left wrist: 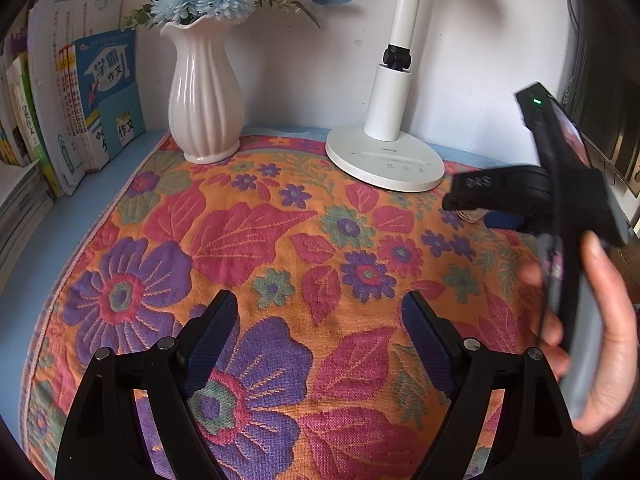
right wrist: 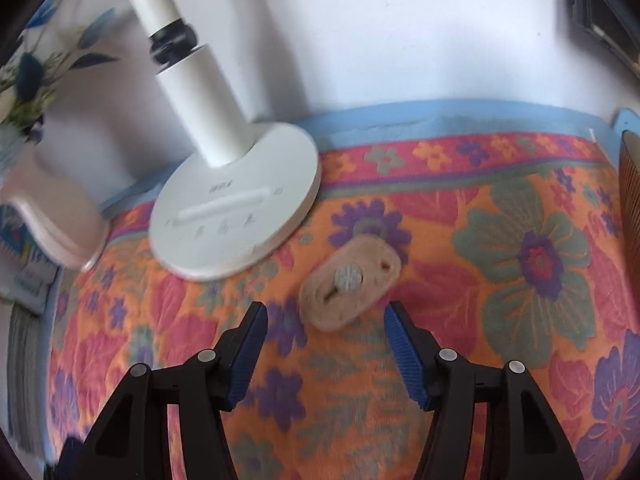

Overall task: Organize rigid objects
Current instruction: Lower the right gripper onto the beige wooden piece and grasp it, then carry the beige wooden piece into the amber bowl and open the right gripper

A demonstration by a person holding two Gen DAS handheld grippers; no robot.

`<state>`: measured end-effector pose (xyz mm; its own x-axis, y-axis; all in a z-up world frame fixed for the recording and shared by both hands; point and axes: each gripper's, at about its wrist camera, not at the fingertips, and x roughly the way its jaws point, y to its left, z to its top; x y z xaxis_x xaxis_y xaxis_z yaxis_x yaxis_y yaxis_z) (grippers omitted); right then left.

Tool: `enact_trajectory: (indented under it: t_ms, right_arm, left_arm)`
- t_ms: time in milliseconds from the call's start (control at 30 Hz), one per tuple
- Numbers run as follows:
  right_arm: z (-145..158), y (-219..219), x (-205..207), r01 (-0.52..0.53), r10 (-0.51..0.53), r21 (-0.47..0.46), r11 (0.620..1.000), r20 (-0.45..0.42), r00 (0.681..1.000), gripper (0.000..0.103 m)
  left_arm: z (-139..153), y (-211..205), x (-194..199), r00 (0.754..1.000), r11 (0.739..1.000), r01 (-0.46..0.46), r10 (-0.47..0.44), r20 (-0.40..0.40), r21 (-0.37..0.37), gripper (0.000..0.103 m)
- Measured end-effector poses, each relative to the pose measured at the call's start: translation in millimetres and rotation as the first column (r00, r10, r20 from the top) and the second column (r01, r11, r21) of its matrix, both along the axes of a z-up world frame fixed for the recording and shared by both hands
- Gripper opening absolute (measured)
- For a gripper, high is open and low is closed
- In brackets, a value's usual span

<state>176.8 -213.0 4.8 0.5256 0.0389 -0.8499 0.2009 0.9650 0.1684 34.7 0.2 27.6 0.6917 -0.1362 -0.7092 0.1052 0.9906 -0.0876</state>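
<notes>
Our right tongs [right wrist: 324, 344], spread wide and empty like our left tongs [left wrist: 320, 320], sit just short of a tan tag [right wrist: 350, 282] lying slantwise ahead.

Beige oval piece [right wrist: 351, 281], bolt through middle, flat on cloth.

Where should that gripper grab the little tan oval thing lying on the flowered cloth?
Across its narrow middle, I'd say. The tan oval piece lies flat on the floral cloth, long axis slanting, just ahead of the open right gripper. Coming down from above with a finger on each long edge looks best; it sits too low for a sideways approach. The lamp base stands close on its left.
</notes>
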Motion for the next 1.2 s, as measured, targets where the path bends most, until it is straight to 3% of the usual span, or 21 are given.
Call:
enact_trajectory:
  t_ms: [67, 200, 467, 533, 667, 767, 867, 933, 967, 1100, 1200]
  right_arm:
    - [-1.6, 3.1, 9.9, 0.035, -0.035, -0.048, 0.998, -0.001, 0.999, 0.059]
    - [-3.0, 4.3, 16.0, 0.063, -0.062, -0.130, 0.989, 0.009, 0.998, 0.041]
    - [1.8, -12.1, -22.9, -0.144, 0.147, -0.128, 0.981, 0.015, 0.989, 0.037]
    - [2.8, -17.7, -40.8, -0.222, 0.226, -0.128, 0.967, 0.015, 0.974, 0.037]
    - [5.1, -24.6, -90.9, -0.405, 0.414, -0.172, 0.898, 0.015, 0.910, 0.037]
    - [5.6, -35.5, -124.0, -0.479, 0.489, -0.167, 0.861, 0.018, 0.872, 0.037]
    - [6.9, -49.3, -148.6, -0.509, 0.517, -0.147, 0.848, 0.015, 0.856, 0.039]
    - [5.3, -52.5, -154.0, -0.492, 0.495, -0.109, 0.864, -0.001, 0.869, 0.064]
    - [3.8, -54.4, -156.6, -0.477, 0.478, -0.089, 0.874, -0.008, 0.878, 0.067]
    - [5.6, -60.8, -156.3, -0.366, 0.365, -0.025, 0.930, -0.014, 0.931, 0.067]
    - [5.7, -52.2, -152.5, -0.287, 0.286, -0.088, 0.954, -0.027, 0.958, 0.061]
  left_arm:
    - [-0.4, 0.4, 0.4, 1.000, 1.000, 0.000, 0.000, -0.002, -0.001, 0.083]
    - [-1.2, 1.4, 2.0, 1.000, 1.000, -0.003, 0.003, -0.009, -0.004, 0.083]
    - [-1.4, 0.9, 1.6, 1.000, 1.000, -0.006, 0.006, -0.008, -0.001, 0.083]
    - [-1.5, 0.7, 1.7, 1.000, 1.000, -0.007, 0.007, -0.009, 0.000, 0.083]
    - [-2.0, 1.0, 2.3, 1.000, 1.000, -0.010, 0.010, -0.013, 0.002, 0.083]
    - [-2.5, 1.1, 2.8, 1.000, 1.000, -0.014, 0.015, -0.017, 0.007, 0.083]
    - [-2.9, 0.8, 3.1, 1.000, 1.000, -0.020, 0.020, -0.018, 0.012, 0.083]
    - [-3.2, 0.5, 3.2, 1.000, 1.000, -0.022, 0.022, -0.020, 0.016, 0.083]
    - [-3.5, 0.5, 3.4, 1.000, 1.000, -0.023, 0.023, -0.021, 0.018, 0.083]
    - [-4.5, 0.2, 4.4, 0.999, 0.999, -0.033, 0.034, -0.026, 0.029, 0.083]
    - [-5.3, -0.3, 5.0, 0.999, 0.998, -0.039, 0.040, -0.030, 0.042, 0.083]
